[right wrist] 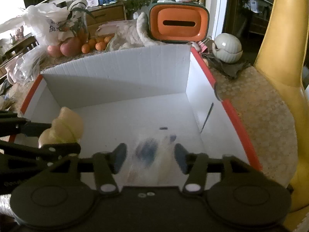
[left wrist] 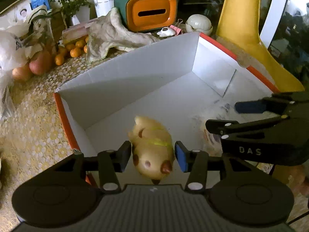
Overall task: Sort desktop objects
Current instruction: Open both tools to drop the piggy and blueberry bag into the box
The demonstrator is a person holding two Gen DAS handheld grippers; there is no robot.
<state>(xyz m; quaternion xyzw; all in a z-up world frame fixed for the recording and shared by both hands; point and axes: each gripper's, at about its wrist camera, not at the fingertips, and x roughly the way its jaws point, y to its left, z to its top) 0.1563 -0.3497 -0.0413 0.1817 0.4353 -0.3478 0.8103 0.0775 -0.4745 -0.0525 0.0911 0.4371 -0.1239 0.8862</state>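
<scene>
White corrugated walls with an orange rim form the box that we hold both claws over, on a surface covered in a yellow dotted cloth. Between the pads of our left claw sits a cream toy hamster with brown spots and a yellow-green band; narrow gaps show on both sides, so the pads stand apart beside it without pressing. We see the same toy from the right wrist view, at the left inside the box.

Our right claw hangs over the box floor with its jaws apart. Between them lies a blurred clear packet with blue and pale marks; no pad touches it, and we cannot tell what it is.

Behind the box stand an orange-and-green tissue holder, a crumpled cloth, tangerines, apples and a pale round ceramic jar.
</scene>
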